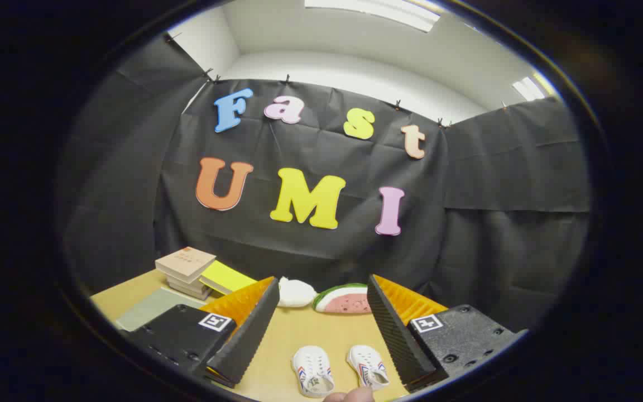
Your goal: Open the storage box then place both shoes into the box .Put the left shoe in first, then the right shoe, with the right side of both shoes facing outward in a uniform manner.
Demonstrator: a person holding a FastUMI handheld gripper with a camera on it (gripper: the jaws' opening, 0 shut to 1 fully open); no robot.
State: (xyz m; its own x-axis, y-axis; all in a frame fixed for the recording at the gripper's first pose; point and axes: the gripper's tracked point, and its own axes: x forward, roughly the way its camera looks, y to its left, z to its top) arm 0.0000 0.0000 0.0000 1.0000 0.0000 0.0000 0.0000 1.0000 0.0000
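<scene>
Fingers [318,312] spread wide, holding nothing; two shoes [337,368] on surface [293,340] between them, books [186,271] beyond.

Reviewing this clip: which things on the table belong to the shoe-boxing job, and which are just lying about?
Job: two white shoes, side by side between the open gripper fingers, which touch nothing.

Lying about: watermelon slice toy, white plush, stack of books, yellow book, grey mat.
</scene>
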